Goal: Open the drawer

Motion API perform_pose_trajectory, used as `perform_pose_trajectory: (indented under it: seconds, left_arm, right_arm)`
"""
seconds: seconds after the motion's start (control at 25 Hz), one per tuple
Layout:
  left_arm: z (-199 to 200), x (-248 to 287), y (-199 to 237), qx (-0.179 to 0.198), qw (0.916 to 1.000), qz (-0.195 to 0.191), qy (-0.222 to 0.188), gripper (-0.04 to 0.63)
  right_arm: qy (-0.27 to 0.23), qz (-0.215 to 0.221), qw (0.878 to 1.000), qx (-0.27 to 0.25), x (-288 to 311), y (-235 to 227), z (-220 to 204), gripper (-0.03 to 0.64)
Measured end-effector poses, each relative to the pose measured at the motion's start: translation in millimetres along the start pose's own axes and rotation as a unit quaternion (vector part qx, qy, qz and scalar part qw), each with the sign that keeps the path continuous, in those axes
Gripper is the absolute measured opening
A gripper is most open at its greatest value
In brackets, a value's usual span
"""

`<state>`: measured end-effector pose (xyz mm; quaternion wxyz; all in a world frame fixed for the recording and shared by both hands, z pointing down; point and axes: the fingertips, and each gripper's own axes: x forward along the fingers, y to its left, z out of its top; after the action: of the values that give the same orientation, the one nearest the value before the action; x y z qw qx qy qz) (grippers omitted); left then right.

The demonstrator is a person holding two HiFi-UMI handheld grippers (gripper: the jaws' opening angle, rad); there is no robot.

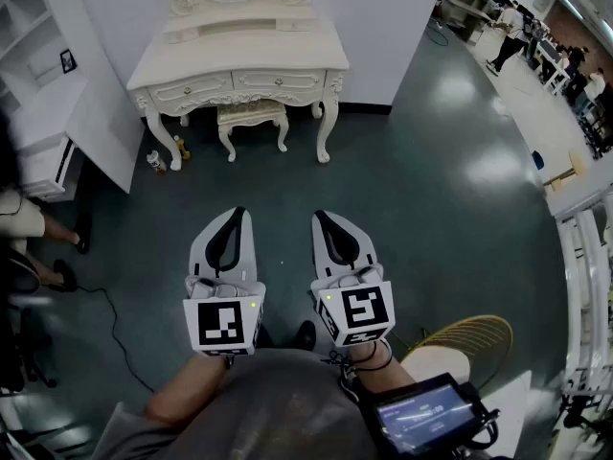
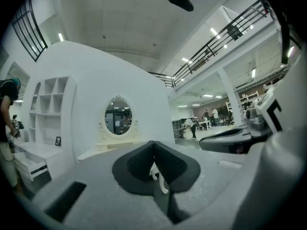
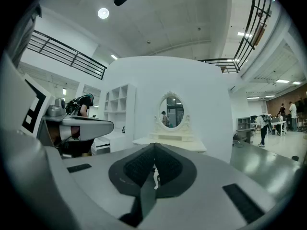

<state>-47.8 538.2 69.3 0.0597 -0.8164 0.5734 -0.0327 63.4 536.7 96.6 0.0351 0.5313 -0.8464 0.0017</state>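
I hold my left gripper point(image 1: 237, 215) and right gripper point(image 1: 319, 218) level and side by side, both with jaws together and nothing between them. The drawers point(image 1: 278, 80) sit shut in the white table point(image 1: 239, 58), well apart from both grippers.

Glossy floor point(image 1: 431, 209); seemingly painted-wood dresser point(image 1: 239, 63)

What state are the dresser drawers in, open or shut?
Shut. Both drawers sit flush with the dresser front in the head view.
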Motion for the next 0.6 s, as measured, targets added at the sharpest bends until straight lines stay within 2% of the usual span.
perform_pose_trajectory:
  seconds: [0.4,0.6]
  left_arm:
    - [-2.9,7.5,-17.4,-0.003,1.0000,0.001,0.006,0.014]
    - [-2.4,14.1,-31.3,-0.004,0.9999,0.004,0.011,0.014]
  right_arm:
    - [0.005,0.001,1.000,0.002,-6.3,-16.0,-6.9,0.014]
    - [-0.006,0.028,0.999,0.028,-13.0,-26.5,-6.0,0.017]
